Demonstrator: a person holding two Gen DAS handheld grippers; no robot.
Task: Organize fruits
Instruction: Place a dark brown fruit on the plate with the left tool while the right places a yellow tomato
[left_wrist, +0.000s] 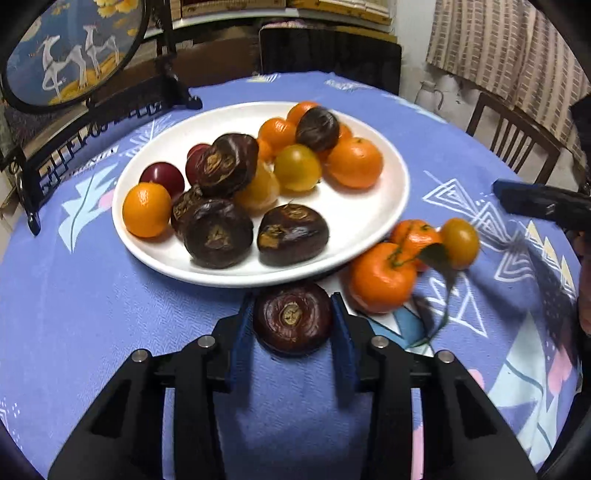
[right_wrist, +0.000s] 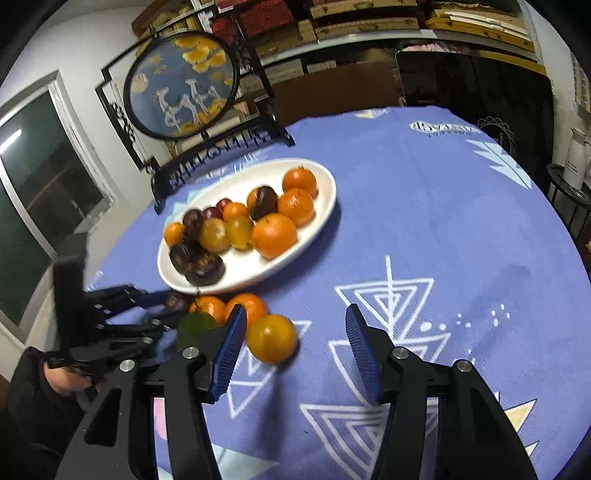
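A round table under a blue patterned tablecloth (left_wrist: 92, 314) holds a white plate (left_wrist: 365, 218) as its centrepiece. Left of and behind the plate stands a round painted screen (left_wrist: 70, 51) in a black frame. The plate is piled with orange tangerines, dark brown water chestnuts, red and yellow fruit. Just in front of the plate's near rim, the left gripper (left_wrist: 293, 317) has its blue pads clamped on a water chestnut (left_wrist: 293, 318). Right of that, beside the plate's rim, lie two tangerines (left_wrist: 382, 277) with a green leaf, and a yellow-orange fruit (left_wrist: 459, 242) touching them. Further right, the right gripper (right_wrist: 295, 347) has its jaws wide apart, its left finger beside that yellow-orange fruit.
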